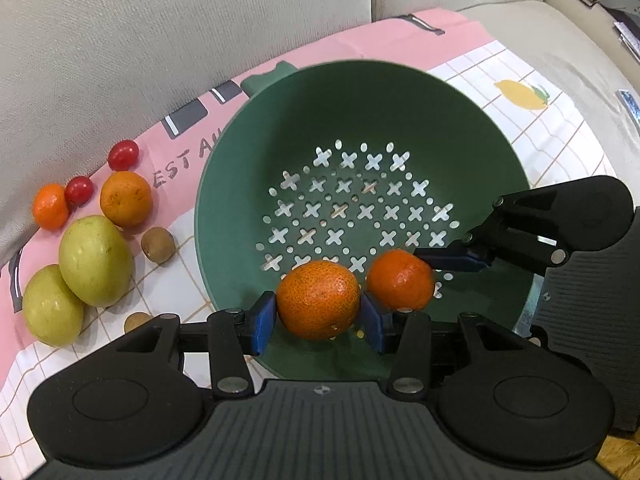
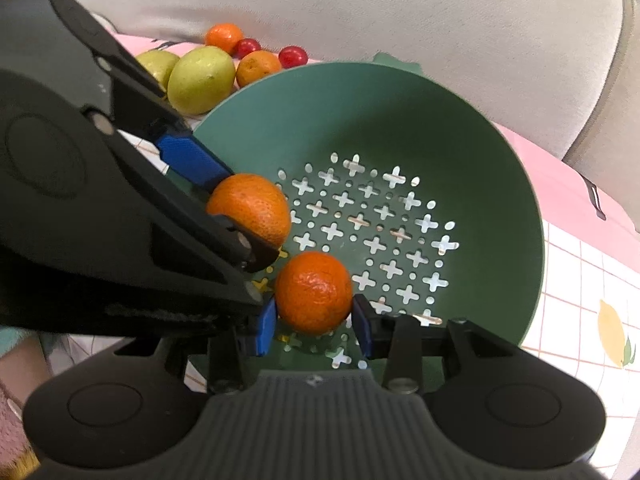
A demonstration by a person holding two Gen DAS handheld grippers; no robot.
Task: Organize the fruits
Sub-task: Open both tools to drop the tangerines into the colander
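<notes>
Both grippers are down inside the green colander [image 1: 472,128] at once, each pinching its own mandarin. The left gripper [image 1: 319,316] has its blue pads pressed against the sides of one mandarin [image 1: 318,299] just over the near wall, and the right gripper [image 2: 314,322] is clamped on the other mandarin [image 2: 313,291] right beside it. My guess is they're low over the perforated floor so the fruit gets set down rather than dropped and rolls less.

Tight spot though — the two mandarins are nearly touching, and the left gripper's linkage crosses right over the right one's view, so whoever opens first could bump the other.

Waiting on the printed cloth [image 1: 500,64] beside the colander: two yellow-green fruits [image 1: 95,260], two more mandarins [image 1: 126,199], two cherry tomatoes [image 1: 123,155] and a couple of small brown round fruits [image 1: 157,244] — longans maybe, can't tell.
</notes>
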